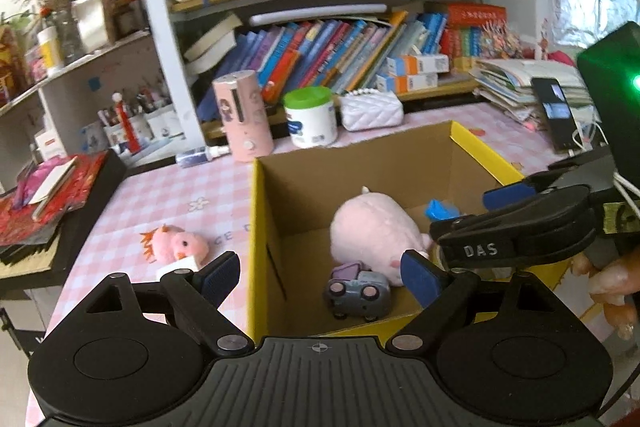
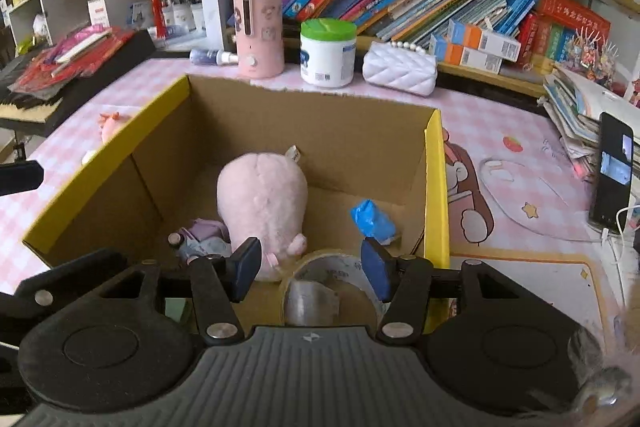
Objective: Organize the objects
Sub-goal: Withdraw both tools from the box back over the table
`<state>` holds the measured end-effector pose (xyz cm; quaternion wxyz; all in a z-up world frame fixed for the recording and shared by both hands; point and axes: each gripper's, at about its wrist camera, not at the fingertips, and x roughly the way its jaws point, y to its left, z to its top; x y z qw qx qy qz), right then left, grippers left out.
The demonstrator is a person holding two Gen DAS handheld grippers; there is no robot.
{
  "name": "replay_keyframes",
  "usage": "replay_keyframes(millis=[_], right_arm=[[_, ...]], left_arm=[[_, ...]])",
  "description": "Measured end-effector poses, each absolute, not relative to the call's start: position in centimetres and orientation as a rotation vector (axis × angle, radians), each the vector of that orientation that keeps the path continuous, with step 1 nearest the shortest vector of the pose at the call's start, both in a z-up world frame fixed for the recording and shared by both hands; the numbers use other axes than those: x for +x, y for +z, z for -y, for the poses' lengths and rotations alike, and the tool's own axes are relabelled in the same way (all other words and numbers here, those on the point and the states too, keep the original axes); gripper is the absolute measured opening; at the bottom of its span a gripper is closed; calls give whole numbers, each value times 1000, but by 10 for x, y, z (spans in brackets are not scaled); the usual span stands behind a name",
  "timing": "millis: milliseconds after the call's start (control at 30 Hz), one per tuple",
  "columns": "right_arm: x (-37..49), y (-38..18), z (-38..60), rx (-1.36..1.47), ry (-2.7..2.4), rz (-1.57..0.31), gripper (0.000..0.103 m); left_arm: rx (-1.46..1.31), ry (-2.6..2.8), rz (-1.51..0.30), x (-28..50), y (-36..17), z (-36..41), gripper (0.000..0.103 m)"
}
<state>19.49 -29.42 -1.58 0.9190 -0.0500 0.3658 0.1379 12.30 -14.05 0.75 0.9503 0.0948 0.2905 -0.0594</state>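
Pink checkered tablecloth (image 1: 188, 187) covers the table, with crowded bookshelves (image 1: 340, 55) behind it. Open cardboard box (image 1: 360, 163) with yellow outer walls sits mid-table. Inside it: big pink plush (image 1: 372, 231) lying on the floor, grey-purple toy car (image 1: 358, 293) touching its near-left end, blue crumpled item (image 1: 438, 209) towards the right wall.

Left gripper (image 1: 320, 271) hangs over the box's near-left corner, fingers spread wide, nothing between the pads; the left box wall runs between the two fingers. Right gripper (image 2: 312, 263) is inside the box's near edge, fingers spread on either side of a clear tape roll (image 2: 330, 287). Whether the pads actually press the roll cannot be told.

Outside the box, left of it on the cloth: small pink plush with orange crest (image 1: 180, 243), just past the left gripper's left finger. Behind the box: pink cylindrical gadget (image 1: 244, 115), white tub with green lid (image 1: 310, 117), white quilted purse (image 1: 372, 109), small spray bottle (image 1: 204, 155) lying flat. Phone (image 1: 558, 115) propped at right, stacked papers behind it.

Left wrist view shows the right gripper coming in from the right, with fingertips of the person's hand (image 1: 612, 283) behind it; the tape roll is mostly hidden there. Right wrist view shows the roll plainly, plus a cartoon print (image 2: 468, 195) on the cloth right of the box; the small plush is only half visible over the box wall.
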Motion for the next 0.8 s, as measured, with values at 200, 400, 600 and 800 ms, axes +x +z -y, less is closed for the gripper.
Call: replay_keyframes(millis=[200,400,600,800], right_arm=[[179,-1,304,-16,213,-667,56],[146,12,315,33,93,-568,61],[109,20,329,71,-75,-491,67],[77,17,331,94,-185,-528,72]], left_arm=[[129,-75,-575,118,13,131,90],[80,-51,-557,108,17,126,94],[55,-83,-514,95,21,125,97],[40,-152,-513,82,19,119,99]])
